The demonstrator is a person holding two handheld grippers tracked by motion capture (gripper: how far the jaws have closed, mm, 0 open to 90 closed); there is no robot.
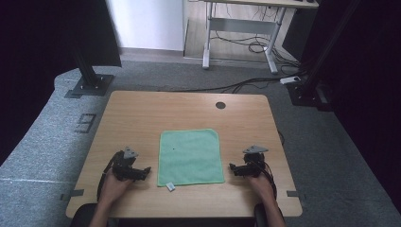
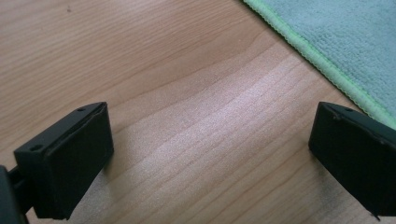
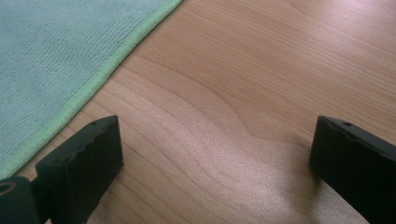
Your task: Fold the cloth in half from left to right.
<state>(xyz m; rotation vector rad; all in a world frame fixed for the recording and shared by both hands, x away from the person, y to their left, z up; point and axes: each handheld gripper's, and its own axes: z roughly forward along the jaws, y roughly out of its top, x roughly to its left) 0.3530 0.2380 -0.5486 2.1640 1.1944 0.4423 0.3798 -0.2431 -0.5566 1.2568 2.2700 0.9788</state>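
From above, the square green microfibre cloth (image 1: pixel 190 157) lies flat mid-bench (image 1: pixel 142 113), between the left gripper (image 1: pixel 144 171) and right gripper (image 1: pixel 233 168). Both gripper views show jaws spread wide over bare wood beside the hem; closing there would likely miss the cloth.

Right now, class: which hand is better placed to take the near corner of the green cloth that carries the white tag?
Left. The left claw sits open beside the cloth corner with the white tag; the right claw flanks the opposite edge.
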